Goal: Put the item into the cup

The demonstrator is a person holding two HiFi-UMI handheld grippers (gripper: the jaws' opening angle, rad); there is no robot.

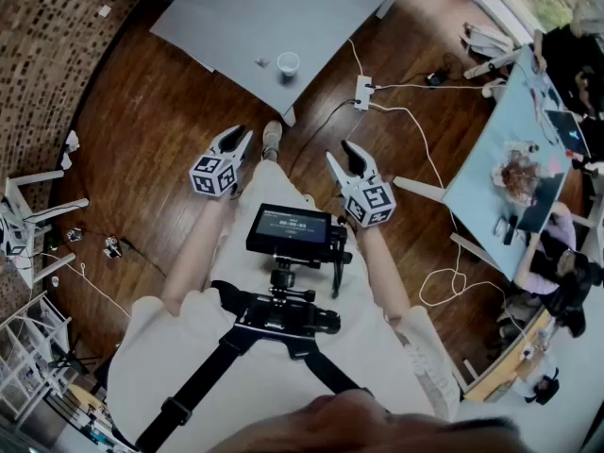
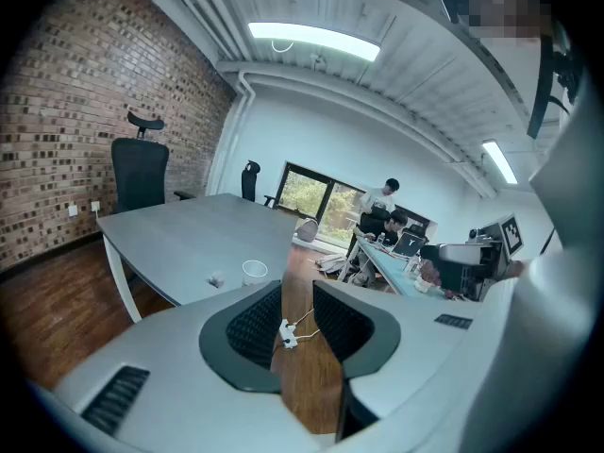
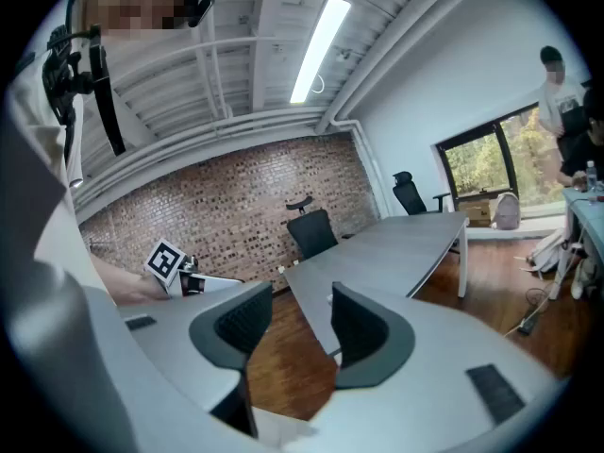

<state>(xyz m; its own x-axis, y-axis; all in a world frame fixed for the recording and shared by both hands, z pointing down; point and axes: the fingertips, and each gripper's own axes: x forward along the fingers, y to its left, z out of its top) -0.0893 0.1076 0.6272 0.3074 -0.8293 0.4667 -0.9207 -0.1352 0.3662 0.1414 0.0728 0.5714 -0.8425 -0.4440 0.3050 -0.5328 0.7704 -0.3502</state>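
A white paper cup (image 1: 288,62) stands on the grey table (image 1: 236,12) ahead of me, with a small pale crumpled item (image 1: 261,61) just left of it. The left gripper view shows the same cup (image 2: 254,271) and item (image 2: 217,279) near the table's close edge. Both grippers are held over the wooden floor, well short of the table. My left gripper (image 1: 233,141) (image 2: 297,324) is open with nothing between its jaws. My right gripper (image 1: 347,152) (image 3: 300,324) is also open and holds nothing. The left gripper's marker cube (image 3: 166,260) shows in the right gripper view.
A white power strip (image 1: 362,91) with cables lies on the floor between me and the table. A light-blue desk (image 1: 500,149) with clutter stands at the right, where people sit. A camera screen (image 1: 289,229) on a rig sits at my chest. Black office chairs (image 2: 139,173) stand behind the table.
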